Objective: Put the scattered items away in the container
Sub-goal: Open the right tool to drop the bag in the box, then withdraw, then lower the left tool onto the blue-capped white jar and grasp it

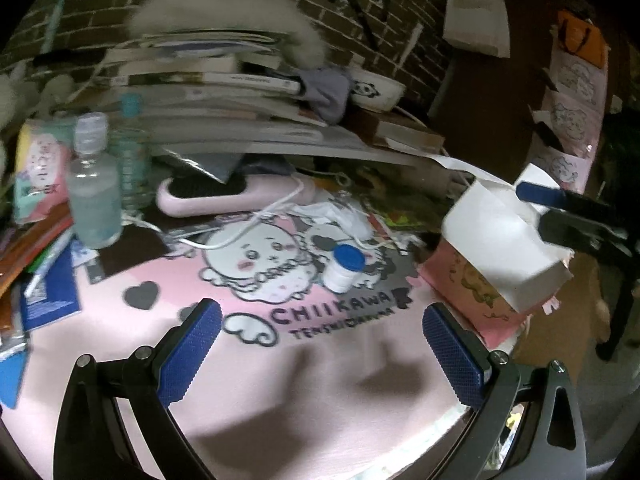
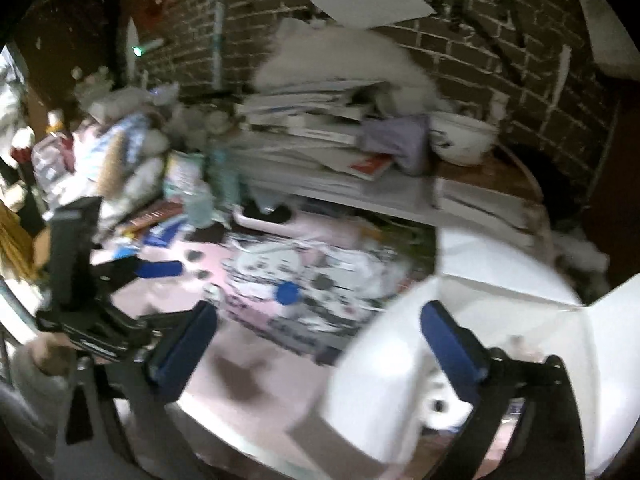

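White-bodied, blue-capped small bottle [image 1: 343, 267] stands loose on the pink mat [image 1: 320, 380], ahead of the left hand-held gripper [image 1: 322, 354], whose jaws are apart and empty. Right hand-held gripper [image 2: 320, 354], also apart, straddles the white box [image 2: 500, 280] edge. Next: reach forward, close on the bottle.

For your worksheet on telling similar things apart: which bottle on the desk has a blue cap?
The small white bottle on the pink mat; the clear bottle has a clear cap.
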`<state>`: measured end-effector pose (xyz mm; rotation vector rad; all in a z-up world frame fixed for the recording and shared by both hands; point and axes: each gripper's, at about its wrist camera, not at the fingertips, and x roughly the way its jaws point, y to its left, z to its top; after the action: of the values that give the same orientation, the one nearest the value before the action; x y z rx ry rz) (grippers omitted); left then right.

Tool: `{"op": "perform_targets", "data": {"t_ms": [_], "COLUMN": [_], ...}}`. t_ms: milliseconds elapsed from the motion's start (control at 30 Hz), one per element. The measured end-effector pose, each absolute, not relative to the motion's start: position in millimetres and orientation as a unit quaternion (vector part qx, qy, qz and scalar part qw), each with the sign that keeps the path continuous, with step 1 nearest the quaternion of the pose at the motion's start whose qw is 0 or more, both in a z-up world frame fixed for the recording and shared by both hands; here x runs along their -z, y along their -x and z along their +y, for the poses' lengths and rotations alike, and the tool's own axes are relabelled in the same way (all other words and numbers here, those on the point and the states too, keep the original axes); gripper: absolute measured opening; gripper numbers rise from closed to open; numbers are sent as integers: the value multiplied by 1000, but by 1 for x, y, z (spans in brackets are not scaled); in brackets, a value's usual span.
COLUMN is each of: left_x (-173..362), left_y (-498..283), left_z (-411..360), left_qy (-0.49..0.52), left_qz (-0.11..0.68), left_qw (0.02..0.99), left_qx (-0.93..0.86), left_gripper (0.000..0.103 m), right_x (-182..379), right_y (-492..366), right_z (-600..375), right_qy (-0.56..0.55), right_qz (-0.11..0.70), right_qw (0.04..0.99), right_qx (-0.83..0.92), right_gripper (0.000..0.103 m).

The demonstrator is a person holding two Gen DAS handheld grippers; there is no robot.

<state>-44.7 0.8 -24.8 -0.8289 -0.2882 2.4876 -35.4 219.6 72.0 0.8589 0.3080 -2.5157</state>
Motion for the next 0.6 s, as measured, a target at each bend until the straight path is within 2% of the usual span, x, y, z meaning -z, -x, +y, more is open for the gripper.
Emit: {"op": "perform_targets", "data": {"t_ms": [333,467,600], "left_x": [19,19,19], "left_y": [60,74,85], "left_z": [-14,-12,-7], "left_qy": [312,327,338], "left_qz": [-92,-79,-68], "left_qw": [226,228,233], "left_qx": [-918,-914,-909], "left_gripper": [100,101,101], "right_x": [-41,-35,-27], "right_y": [23,20,1], "right_z": [178,178,175], "right_qy": [-335,-333,-315], "right_qz": [73,58,78], "right_qw": [294,286,271], "right_qx": [892,897,906], "right_gripper": [102,103,103]}}
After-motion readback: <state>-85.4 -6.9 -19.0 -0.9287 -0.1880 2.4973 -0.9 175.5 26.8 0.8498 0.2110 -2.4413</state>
